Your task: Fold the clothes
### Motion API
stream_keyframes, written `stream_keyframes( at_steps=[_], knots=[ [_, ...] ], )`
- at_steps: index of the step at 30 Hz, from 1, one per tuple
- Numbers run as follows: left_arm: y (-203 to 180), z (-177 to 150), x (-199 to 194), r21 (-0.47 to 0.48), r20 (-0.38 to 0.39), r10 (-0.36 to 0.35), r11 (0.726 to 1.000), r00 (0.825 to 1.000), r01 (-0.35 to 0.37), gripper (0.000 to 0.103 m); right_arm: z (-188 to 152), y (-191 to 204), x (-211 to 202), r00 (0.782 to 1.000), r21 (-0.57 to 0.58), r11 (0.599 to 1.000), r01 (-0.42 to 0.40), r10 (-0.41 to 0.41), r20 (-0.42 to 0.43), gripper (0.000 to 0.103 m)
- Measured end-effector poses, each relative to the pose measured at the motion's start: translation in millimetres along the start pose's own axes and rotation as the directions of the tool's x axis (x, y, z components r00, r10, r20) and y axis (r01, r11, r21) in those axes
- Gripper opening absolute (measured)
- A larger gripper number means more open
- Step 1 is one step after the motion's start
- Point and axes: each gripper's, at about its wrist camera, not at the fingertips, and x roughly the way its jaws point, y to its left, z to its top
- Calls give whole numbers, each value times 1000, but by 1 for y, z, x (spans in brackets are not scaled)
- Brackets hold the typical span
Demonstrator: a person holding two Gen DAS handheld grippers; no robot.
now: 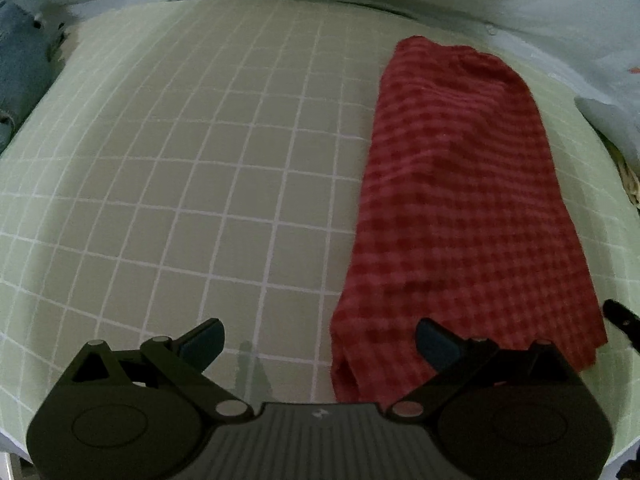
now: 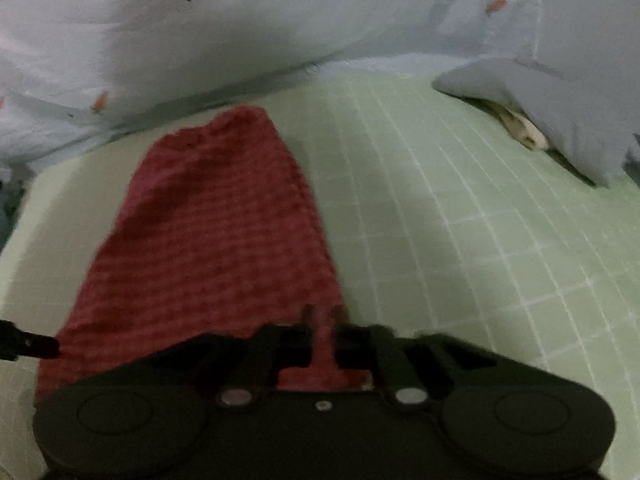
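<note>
The left tongs (image 1: 320, 344) are spread wide and hold nothing; one blue pad (image 1: 204, 342) sits over the bare green sheet (image 1: 180, 168), and the other pad sits over the near end of the red checked cloth (image 1: 460, 200); the right tongs (image 2: 322, 334) are pinched tight on a bit of the red cloth's near edge, and you can see red cloth poking up between the two black fingers (image 2: 308, 332).

The red checked cloth lies on the green sheet with white lines, which looks like a bed; it is already doubled over into a long, thin strip, with layers showing at the near end; its long way runs straight away from both tongs, from the near end by the fingers to the far end by the pale bedding (image 2: 240, 40); a grey pillow (image 2: 560, 120) rests far off to the right side.

The cloth sits to the right of the left tongs, so the right tongs are nearer and already have hold of it; the left tongs are just beside its near end.

My guess is that the strip could get one more fold, near end carried over to far end along the long way; it could also be a fold just laid down; I cannot tell which.
</note>
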Motion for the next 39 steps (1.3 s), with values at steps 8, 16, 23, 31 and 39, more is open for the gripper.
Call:
stream_keyframes(
  at_steps=[8,16,23,31,39],
  knots=[
    [3,-2,-13,24,37,-4,1000,999,3,101,-11,-4,9,999,1,1000,30,-30,-45,6],
    [4,-9,-8,13,5,-7,1000,1000,7,101,-10,-3,-37,996,-6,1000,11,-11,92,2],
    [2,-8,3,13,-35,8,1000,999,-8,101,-25,-24,-9,997,102,995,22,-15,-75,3],
    [2,-5,20,16,-106,20,1000,994,-18,101,-24,-15,-4,996,98,995,-11,20,-88,50],
    [-10,-4,39,79,-144,50,996,988,-39,101,-30,-2,13,992,6,1000,-7,8,-127,103]
  ],
)
